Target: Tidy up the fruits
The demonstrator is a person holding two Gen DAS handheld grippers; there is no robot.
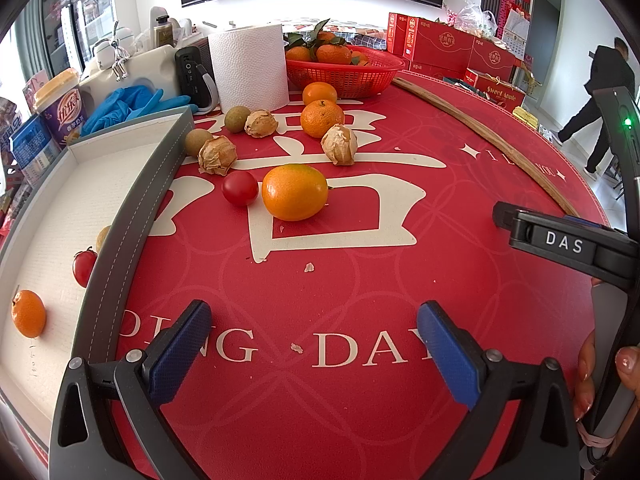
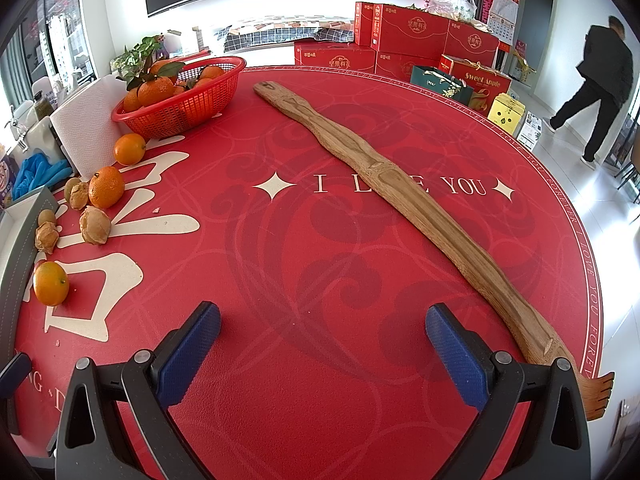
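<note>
Loose fruit lies on the red tablecloth (image 1: 320, 280): a large orange kumquat (image 1: 295, 191) beside a cherry tomato (image 1: 240, 188), two tangerines (image 1: 322, 118), husked physalis (image 1: 339, 145) and brown longans (image 1: 237, 119). A grey-rimmed white tray (image 1: 132, 216) at the left holds a small orange (image 1: 28, 313), a cherry tomato (image 1: 84, 267) and a longan. My left gripper (image 1: 314, 330) is open and empty, short of the kumquat. My right gripper (image 2: 323, 330) is open over bare cloth; the same kumquat (image 2: 51, 283) lies far to its left.
A red basket (image 1: 346, 74) of leafy tangerines, a paper towel roll (image 1: 250, 66), blue gloves (image 1: 128, 106) and a cup stand at the back. A long wooden back scratcher (image 2: 400, 208) lies diagonally on the right. Red gift boxes (image 2: 408, 36) and a walking person (image 2: 596, 88) are beyond the table.
</note>
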